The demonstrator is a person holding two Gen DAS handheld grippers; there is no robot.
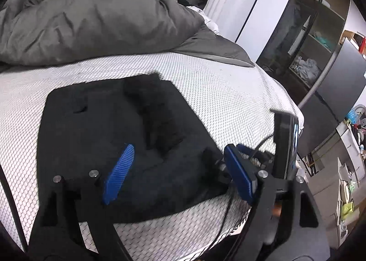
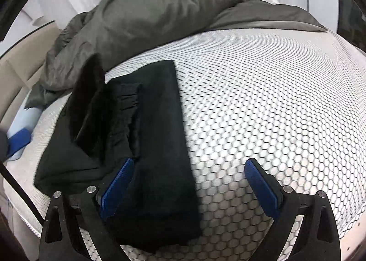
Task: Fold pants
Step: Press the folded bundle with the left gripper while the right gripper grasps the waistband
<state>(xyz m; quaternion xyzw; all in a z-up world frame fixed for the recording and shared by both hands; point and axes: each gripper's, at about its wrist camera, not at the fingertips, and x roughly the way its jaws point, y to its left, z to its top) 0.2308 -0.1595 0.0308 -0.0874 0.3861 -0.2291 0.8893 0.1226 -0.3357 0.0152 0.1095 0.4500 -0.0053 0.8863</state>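
Black pants, folded flat on honeycomb-patterned mattress

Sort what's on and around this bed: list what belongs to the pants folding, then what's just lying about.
Job: black pants, left gripper, right gripper, white mattress.
Lying about: gray duvet, shelving unit, light blue cloth.
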